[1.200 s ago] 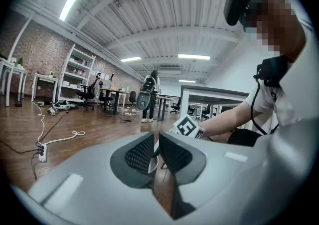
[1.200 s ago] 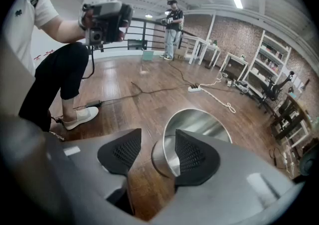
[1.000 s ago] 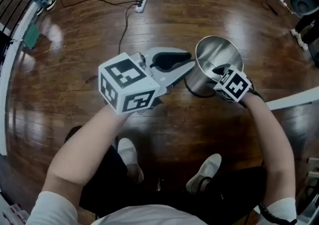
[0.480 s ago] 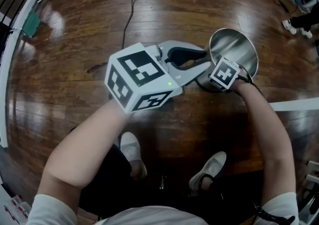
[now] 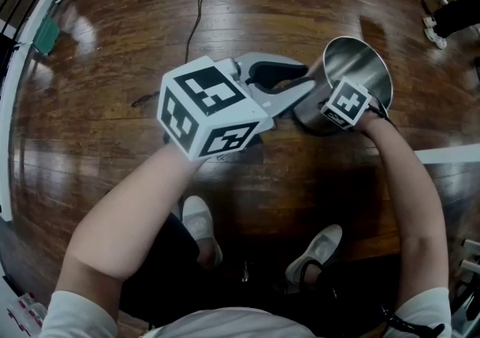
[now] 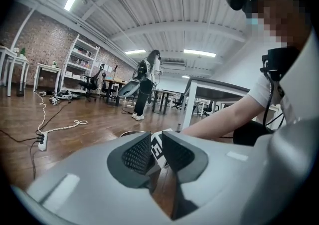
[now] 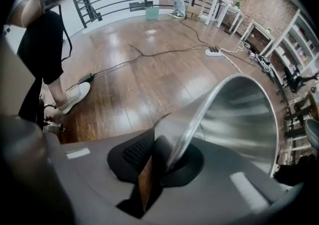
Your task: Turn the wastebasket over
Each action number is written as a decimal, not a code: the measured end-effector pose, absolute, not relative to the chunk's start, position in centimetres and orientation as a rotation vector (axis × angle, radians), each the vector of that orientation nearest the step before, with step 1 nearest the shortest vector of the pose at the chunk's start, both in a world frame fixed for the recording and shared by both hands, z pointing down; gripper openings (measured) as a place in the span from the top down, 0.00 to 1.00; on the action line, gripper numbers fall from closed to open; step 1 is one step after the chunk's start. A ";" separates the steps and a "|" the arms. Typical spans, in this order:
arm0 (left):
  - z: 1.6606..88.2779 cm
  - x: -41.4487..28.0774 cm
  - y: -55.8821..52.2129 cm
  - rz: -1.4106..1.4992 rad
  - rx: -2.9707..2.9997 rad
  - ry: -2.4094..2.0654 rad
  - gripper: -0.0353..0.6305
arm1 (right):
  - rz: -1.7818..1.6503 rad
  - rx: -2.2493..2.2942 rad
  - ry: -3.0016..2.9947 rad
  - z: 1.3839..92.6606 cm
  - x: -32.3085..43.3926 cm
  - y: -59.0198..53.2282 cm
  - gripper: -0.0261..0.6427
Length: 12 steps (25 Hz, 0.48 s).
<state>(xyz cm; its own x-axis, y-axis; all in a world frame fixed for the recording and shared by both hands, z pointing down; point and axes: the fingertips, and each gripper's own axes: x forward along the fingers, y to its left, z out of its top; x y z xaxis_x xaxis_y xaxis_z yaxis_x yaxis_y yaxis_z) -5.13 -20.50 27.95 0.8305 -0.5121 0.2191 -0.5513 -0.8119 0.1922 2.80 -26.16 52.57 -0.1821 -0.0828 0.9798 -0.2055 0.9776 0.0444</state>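
Forearm outstretched at left, my left gripper lies nearly level, its jaws slightly parted and empty, tips just beside the shiny round steel wastebasket. The basket stands mouth-up on the dark wooden floor. At right, on a straightened arm, my right gripper points steeply down, its jaws having just closed and now clamped on the basket's near rim.

We wear white sleeves, dark trousers and white shoes. Left claw and right claw: grey, each bearing a black-marked white cube.
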 end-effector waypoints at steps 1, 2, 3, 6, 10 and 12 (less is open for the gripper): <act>28.0 -5.4 -20.6 0.228 2.764 -0.823 0.85 | 0.127 0.233 -1.781 51.9 2.8 -26.6 0.90; 28.1 -5.5 -20.7 0.227 2.761 -0.828 0.85 | 0.150 0.252 -1.812 51.0 2.7 -27.0 0.89; 28.1 -5.7 -20.7 0.224 2.757 -0.834 0.85 | 0.181 0.269 -1.848 50.0 2.6 -27.2 0.89; 28.0 -6.0 -20.9 0.212 2.744 -0.854 0.85 | 0.305 0.294 -1.978 46.6 1.8 -27.0 0.89; 28.0 -7.4 -21.2 0.221 2.740 -0.887 0.85 | 0.479 0.288 -2.181 42.6 -0.1 -25.9 0.89; 28.1 -8.5 -21.3 0.222 2.733 -0.919 0.85 | 0.569 0.264 -2.286 41.4 -1.1 -25.2 0.89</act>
<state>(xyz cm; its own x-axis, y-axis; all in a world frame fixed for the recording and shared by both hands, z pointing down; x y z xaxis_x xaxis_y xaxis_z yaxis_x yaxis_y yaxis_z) -8.52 -21.32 28.08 0.7898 -0.5721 0.2210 -0.6100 -0.7704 0.1855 -1.11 -25.20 41.39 -0.6959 -0.0168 0.7179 -0.3515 0.8797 -0.3202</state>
